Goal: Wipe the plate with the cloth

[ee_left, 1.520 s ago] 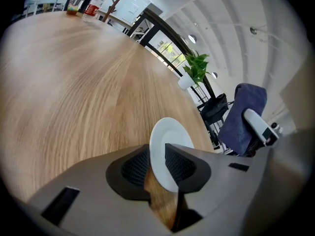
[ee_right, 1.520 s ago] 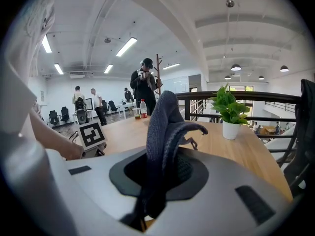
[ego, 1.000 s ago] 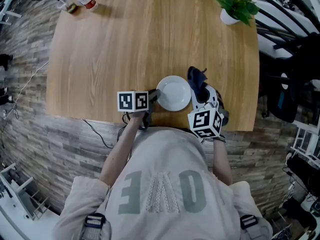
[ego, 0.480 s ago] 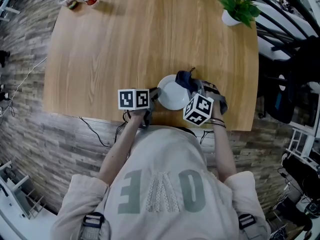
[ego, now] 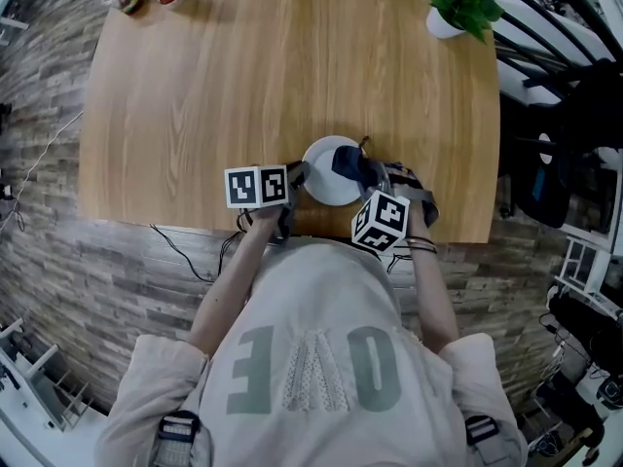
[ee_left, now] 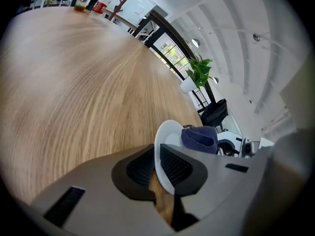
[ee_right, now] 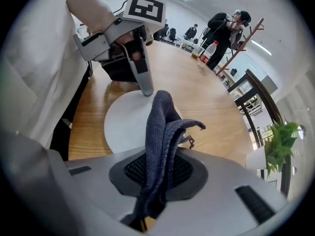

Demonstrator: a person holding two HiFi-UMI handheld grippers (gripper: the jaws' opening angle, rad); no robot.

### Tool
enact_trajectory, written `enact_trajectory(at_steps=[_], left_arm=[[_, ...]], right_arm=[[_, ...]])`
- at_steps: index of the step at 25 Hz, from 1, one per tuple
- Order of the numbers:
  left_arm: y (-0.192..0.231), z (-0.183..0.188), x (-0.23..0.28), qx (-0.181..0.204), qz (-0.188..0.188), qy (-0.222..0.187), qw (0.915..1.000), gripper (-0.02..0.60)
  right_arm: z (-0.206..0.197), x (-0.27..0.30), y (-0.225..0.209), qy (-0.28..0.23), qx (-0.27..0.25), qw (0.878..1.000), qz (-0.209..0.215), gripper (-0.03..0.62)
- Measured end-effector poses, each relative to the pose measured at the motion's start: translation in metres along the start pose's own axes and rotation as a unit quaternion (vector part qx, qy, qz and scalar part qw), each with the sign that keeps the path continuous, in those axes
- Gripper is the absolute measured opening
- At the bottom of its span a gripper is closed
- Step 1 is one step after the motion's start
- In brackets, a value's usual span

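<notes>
Cloth (ego: pixel 350 164) now over plate (ego: pixel 317 181); right gripper (ego: pixel 370 177) lowered.

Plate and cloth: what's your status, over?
Left gripper jaws clamped on plate rim. Right gripper jaws grip cloth, above plate. Contact unclear.

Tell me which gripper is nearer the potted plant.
Right. The right gripper, shut on the cloth, is over the right side of the plate, the side toward the potted plant; the left gripper clamps the left rim, farther off.
</notes>
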State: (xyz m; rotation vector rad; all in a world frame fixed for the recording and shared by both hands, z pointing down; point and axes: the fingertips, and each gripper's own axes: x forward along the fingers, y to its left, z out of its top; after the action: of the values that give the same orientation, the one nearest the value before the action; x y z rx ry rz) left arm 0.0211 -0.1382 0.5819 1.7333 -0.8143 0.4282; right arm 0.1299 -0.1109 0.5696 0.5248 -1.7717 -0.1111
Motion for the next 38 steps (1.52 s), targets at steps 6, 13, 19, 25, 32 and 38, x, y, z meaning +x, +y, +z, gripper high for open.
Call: enact_trajectory(at_steps=[6,13,19,25,32,38], left_arm=[[-0.001,0.0,0.0,0.0,-0.001,0.0,1.0,0.043],[-0.001,-0.001,0.001,-0.004,-0.006,0.004,1.0,0.043],[-0.002,-0.001,0.001,0.004,-0.004,0.005,1.0,0.043],[-0.002,-0.002,0.0,0.007,0.0,0.002,1.0,0.043],[-0.003,-0.002,0.001,0.012,0.001,-0.001,0.9999,0.043],[-0.001,0.0,-0.002,0.008,0.003,-0.004,1.0,0.043]], right_arm=[[0.0,-0.018,0.035,-0.017,0.038,0.997,0.068,0.057],[0.003,-0.029,0.07,-0.036,0.064,0.991,0.116,0.057],[0.003,-0.026,0.028,-0.048,0.108,0.989,0.084,0.057],[0.011,0.001,-0.035,-0.022,0.097,0.995,0.023,0.057],[0.017,0.02,-0.037,0.018,0.032,0.999,-0.01,0.057],[0.025,0.014,-0.01,0.014,0.006,1.0,0.006,0.057]])
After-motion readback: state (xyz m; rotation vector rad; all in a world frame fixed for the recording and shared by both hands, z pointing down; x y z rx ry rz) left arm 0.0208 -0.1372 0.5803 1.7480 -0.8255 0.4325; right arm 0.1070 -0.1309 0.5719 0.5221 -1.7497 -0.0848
